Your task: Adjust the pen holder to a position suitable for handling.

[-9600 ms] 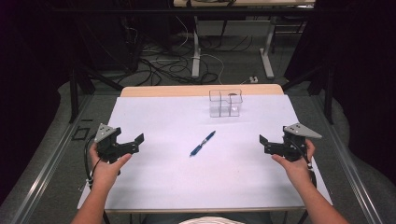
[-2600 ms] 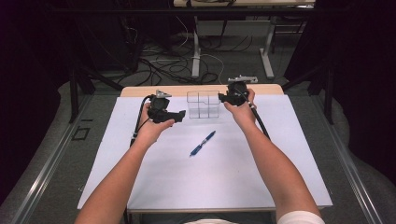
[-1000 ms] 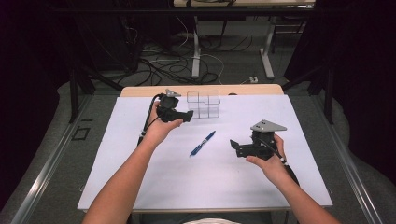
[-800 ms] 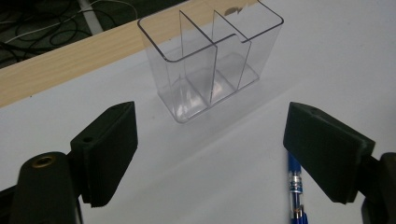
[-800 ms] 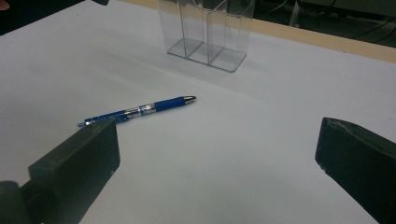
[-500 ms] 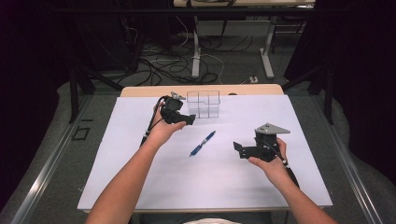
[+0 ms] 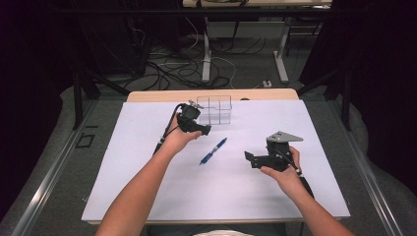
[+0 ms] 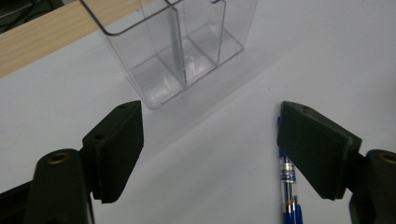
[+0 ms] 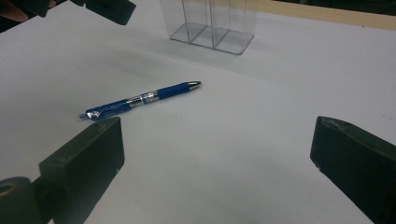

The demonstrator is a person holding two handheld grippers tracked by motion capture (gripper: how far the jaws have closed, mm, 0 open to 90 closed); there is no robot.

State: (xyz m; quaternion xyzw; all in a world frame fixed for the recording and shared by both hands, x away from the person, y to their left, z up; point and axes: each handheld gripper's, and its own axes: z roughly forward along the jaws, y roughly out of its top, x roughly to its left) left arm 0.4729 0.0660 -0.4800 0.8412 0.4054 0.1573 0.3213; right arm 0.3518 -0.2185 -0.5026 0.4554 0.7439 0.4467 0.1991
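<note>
While both grippers are held with jaws apart, left gripper beside the clear organizer near the table's far edge, the mid-table blue pen could be rolled aside if approached off-center by the right gripper.

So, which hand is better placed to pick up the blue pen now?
Probably the right. The right gripper has open jaws facing the pen, which lies fully visible ahead in its view. The left gripper is also open and near, but it faces the clear organizer.
</note>
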